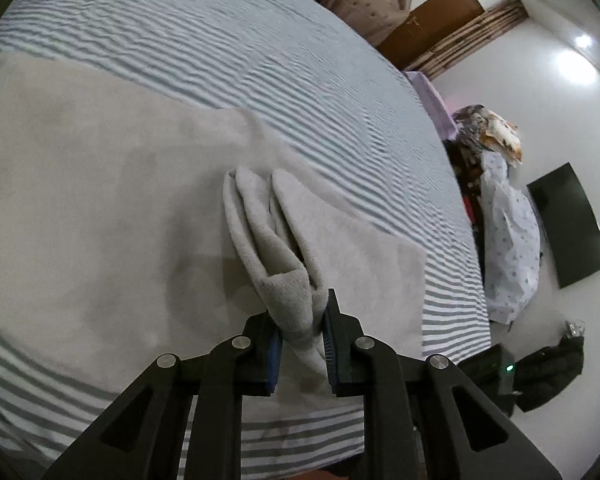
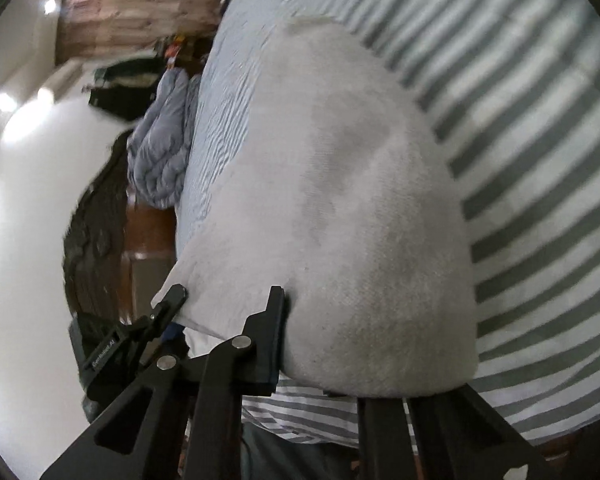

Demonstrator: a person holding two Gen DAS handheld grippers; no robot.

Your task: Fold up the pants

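Light grey fleece pants (image 1: 100,208) lie spread on a grey-and-white striped bed sheet (image 1: 220,40). My left gripper (image 1: 300,324) is shut on a bunched fold of the pants and lifts it a little off the bed. In the right wrist view the pants (image 2: 340,200) drape over my right gripper (image 2: 296,312). Its left finger (image 2: 272,332) presses against the cloth and its right finger is hidden under the fabric. The left gripper also shows in the right wrist view (image 2: 168,304), pinching the pants' edge.
The bed edge (image 1: 452,320) runs down the right in the left wrist view. Beyond it stand a pile of clothes (image 1: 508,240), a dark wall screen (image 1: 568,224), a wooden door (image 1: 428,20) and a black bag (image 1: 548,372) on the floor. A blue quilt (image 2: 160,148) lies beside the bed.
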